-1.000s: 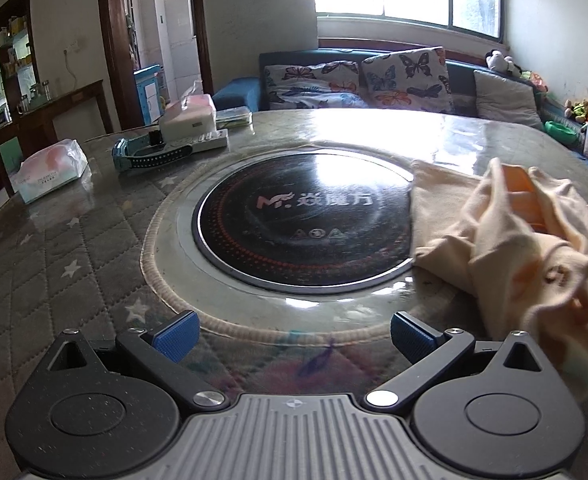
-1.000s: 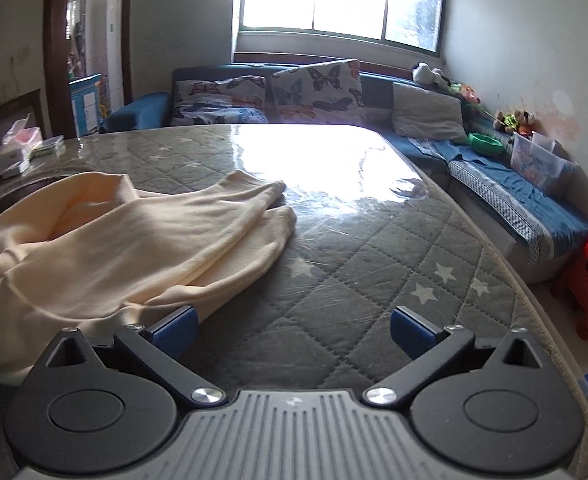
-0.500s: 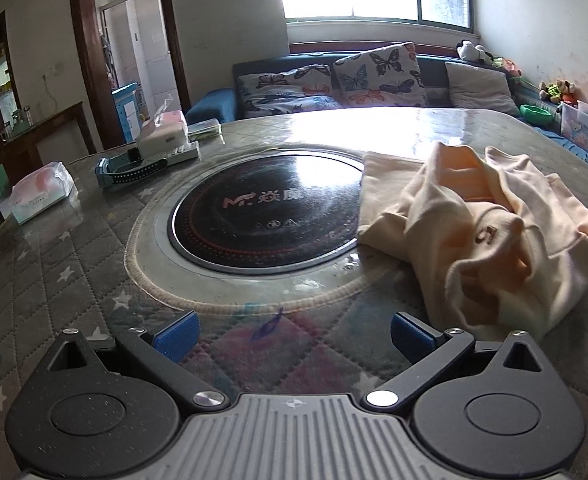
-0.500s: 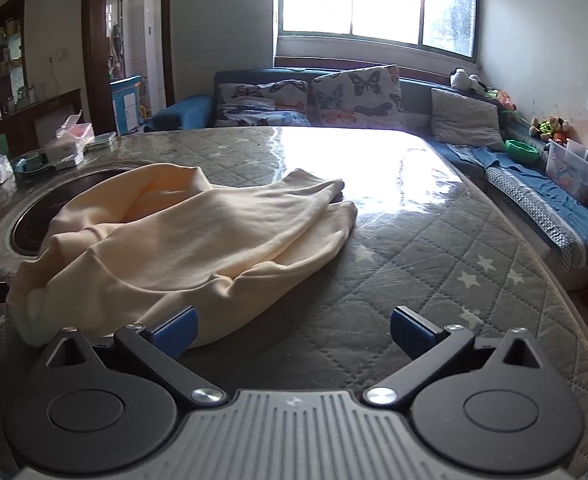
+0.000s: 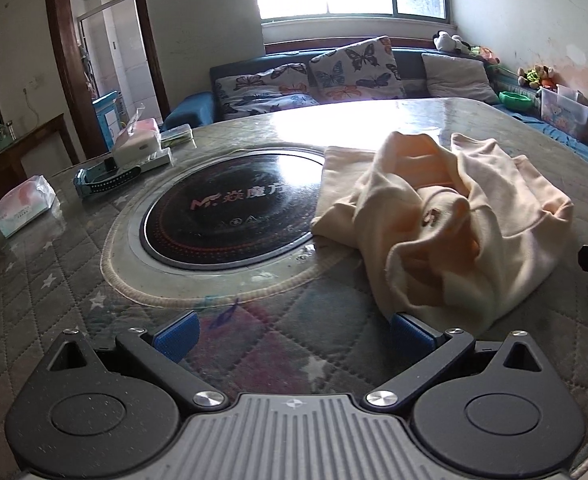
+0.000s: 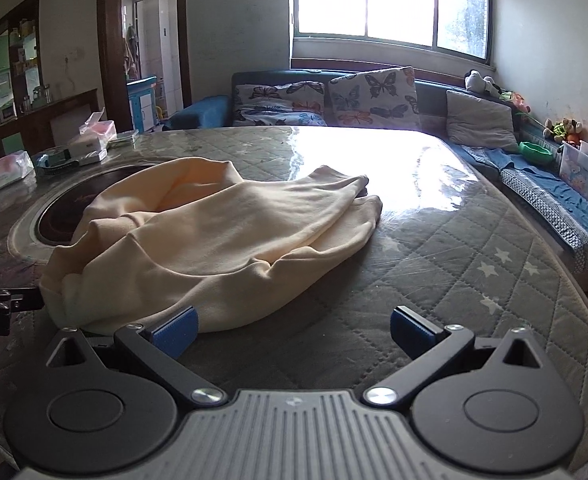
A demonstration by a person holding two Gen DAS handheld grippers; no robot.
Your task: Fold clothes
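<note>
Both grippers, left (image 5: 294, 330) and right (image 6: 293, 328), gape empty beside the crumpled cream sweatshirt (image 6: 213, 240) (tissue box (image 5: 135, 142) holds tissues).

Crumpled cream garment (image 6: 213, 236) on quilted table (image 6: 454, 280)

A large round bench (image 5: 45, 280) wears a grey quilted cover with white stars under a glossy clear sheet. Set into it is a round black glass hotplate (image 5: 229, 220). A crumpled cream sweatshirt (image 5: 446, 220) lies just right of the hotplate, overlapping its rim. Left of the hotplate lie a soft tissue pack (image 5: 23, 204), a blue strap (image 5: 105, 178) and a white box (image 5: 137, 148).
</note>
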